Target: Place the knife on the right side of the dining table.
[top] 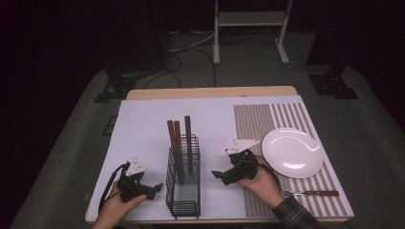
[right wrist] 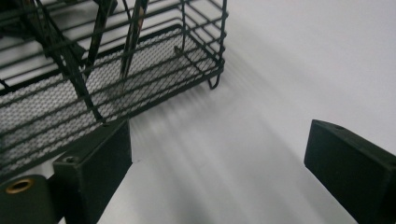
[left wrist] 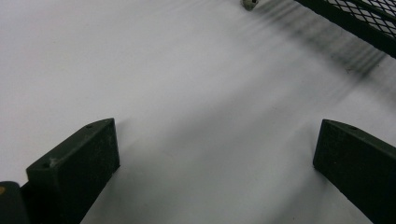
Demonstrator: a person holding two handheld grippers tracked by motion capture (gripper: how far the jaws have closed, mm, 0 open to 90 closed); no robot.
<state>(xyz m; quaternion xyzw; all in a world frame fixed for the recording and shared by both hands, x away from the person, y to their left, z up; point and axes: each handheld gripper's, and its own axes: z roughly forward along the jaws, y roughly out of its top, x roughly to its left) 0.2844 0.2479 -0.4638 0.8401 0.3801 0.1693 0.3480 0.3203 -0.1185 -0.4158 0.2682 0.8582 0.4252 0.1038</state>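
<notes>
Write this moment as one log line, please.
left gripper: open, empty | right gripper: open, empty | wire basket: between them, three utensils inside

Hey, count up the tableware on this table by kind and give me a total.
Wooden-handled utensils standing in the wire caddy: 3
Fork lying on the striped placemat: 1
White plate: 1
Wire caddy: 1
Placemat: 1
Total: 7

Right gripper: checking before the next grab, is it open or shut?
Open: the right gripper's jaws stand wide apart over bare white table, nothing between them.
</notes>
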